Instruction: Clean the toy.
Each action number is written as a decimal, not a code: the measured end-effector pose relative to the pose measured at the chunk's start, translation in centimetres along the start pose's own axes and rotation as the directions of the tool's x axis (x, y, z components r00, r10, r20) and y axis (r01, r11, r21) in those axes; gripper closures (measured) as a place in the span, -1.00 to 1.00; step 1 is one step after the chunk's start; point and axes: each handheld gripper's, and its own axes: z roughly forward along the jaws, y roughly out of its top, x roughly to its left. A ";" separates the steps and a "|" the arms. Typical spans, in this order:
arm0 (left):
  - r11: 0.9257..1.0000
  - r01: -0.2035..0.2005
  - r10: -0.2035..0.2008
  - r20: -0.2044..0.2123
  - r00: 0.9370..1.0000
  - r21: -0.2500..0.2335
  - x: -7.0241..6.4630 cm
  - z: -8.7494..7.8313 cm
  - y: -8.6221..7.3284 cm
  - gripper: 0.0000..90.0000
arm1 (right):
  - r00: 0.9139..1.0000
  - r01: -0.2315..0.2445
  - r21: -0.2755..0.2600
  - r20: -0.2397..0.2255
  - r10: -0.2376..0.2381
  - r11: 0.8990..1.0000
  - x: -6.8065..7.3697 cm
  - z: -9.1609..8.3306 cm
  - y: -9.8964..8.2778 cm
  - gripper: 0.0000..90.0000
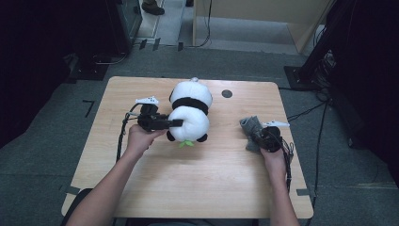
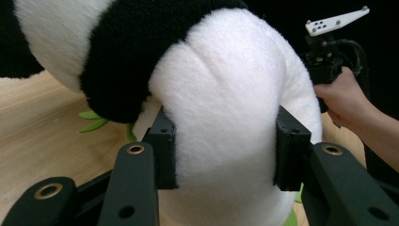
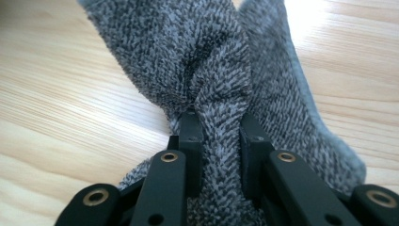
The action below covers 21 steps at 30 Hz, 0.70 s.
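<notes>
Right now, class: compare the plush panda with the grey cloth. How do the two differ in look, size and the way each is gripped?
1. The plush panda is white with black bands; the grey cloth is one speckled grey.
2. The panda is plump and much larger; the cloth is small, thin and crumpled.
3. The left gripper squeezes the panda's rounded white end with wide jaws; the right gripper pinches a narrow fold of cloth.

Both are soft and rest on the wooden table.

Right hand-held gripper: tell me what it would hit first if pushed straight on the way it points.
The grey cloth that the right hand-held gripper already pinches; beyond that, probably bare table, though depth there is unclear.
</notes>
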 end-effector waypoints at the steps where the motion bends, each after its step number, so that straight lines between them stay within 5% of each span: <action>1: 1.000 -0.001 0.001 -0.002 1.000 0.000 0.0 0.0 0.0 0.20 | 0.999 -0.016 -0.011 -0.029 0.016 1.000 0.1 -0.3 0.2 0.70; 8: 1.000 -0.007 0.007 -0.015 1.000 0.002 -0.3 0.3 -0.1 0.20 | 0.991 0.009 -0.132 -0.131 -0.027 0.991 3.1 -3.1 2.0 0.70; 21: 1.000 0.002 -0.002 -0.019 1.000 0.006 -1.5 1.5 -0.5 0.20 | 0.966 0.106 -0.251 -0.204 -0.160 0.962 8.6 -6.4 4.9 0.69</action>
